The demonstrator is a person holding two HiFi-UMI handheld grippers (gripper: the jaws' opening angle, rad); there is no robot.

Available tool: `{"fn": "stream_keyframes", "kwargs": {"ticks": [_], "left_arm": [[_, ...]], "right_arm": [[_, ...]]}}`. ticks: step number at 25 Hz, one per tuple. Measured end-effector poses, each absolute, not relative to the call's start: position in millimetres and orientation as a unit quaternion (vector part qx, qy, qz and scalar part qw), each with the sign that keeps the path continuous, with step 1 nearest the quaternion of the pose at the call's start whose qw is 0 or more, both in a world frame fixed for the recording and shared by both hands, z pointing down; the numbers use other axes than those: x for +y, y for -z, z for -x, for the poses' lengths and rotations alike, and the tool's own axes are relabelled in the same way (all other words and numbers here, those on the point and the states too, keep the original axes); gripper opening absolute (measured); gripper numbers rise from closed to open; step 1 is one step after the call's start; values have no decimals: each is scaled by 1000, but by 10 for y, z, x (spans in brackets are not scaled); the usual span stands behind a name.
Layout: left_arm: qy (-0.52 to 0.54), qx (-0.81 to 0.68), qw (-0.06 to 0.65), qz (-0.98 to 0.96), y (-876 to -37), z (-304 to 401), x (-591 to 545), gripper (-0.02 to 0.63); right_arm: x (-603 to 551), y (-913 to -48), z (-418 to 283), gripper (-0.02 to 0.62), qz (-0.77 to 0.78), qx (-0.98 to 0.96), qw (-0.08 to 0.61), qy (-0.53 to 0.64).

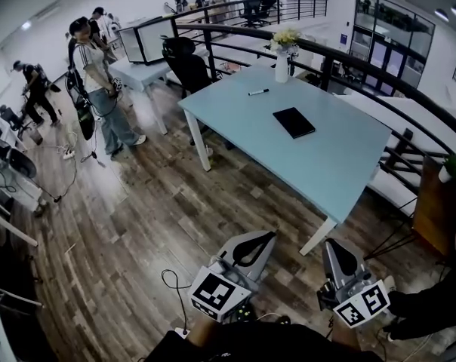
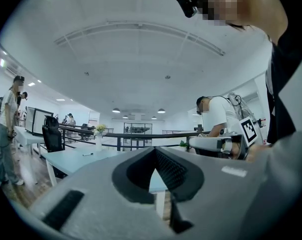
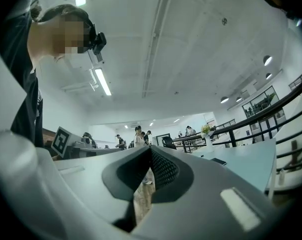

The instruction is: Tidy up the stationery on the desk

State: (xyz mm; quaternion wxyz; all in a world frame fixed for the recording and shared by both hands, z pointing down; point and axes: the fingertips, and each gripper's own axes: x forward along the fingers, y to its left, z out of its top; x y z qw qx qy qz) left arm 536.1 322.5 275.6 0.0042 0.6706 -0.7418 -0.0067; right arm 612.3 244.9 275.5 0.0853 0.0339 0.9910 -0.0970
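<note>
Two claws, both shut and empty. Head view: left claw (image 1: 264, 237) and right claw (image 1: 333, 247) hang over the floor, short of the counter (image 1: 341, 168). Black notebook (image 1: 294, 122) lies flat mid-counter, well ahead, long axis running far-left to near-right. Marker pen (image 1: 258, 92) lies beyond it. Left gripper view: pen ahead-left. Right gripper view: notebook ahead-right, so the right claw is judged nearer.

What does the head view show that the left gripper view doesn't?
Only the head view shows the black notebook lying on the table. Only the left gripper view shows the camera worn on the person's head, seen from below. Both show the table, the marker pen on it and the vase of flowers at its far end.
</note>
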Motion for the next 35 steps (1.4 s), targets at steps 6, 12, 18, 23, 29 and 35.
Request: {"fn": "stream_keyframes", "kwargs": {"ticks": [6, 12, 18, 23, 29, 35], "left_arm": [[4, -750, 3, -662, -2776, -5195, 3412, -9], [13, -760, -9, -650, -2739, -4944, 3546, -9], [4, -769, 1, -640, -2778, -4782, 3785, -9], [8, -767, -4, -641, -2796, -4444, 3864, -9], [29, -771, -8, -636, -2815, -4254, 4033, -9], [26, -773, -7, -633, -2840, -4197, 4219, -9]], "right_arm": [[2619, -2776, -5910, 8, -52, 990, 82, 101], [2698, -2772, -5642, 8, -62, 991, 77, 90], [2877, -2696, -5478, 8, -67, 992, 71, 76], [2963, -2743, -5198, 8, -61, 993, 67, 71], [3078, -2721, -5011, 6, -56, 995, 60, 57], [3219, -2766, -4949, 8, -50, 996, 53, 54]]}}
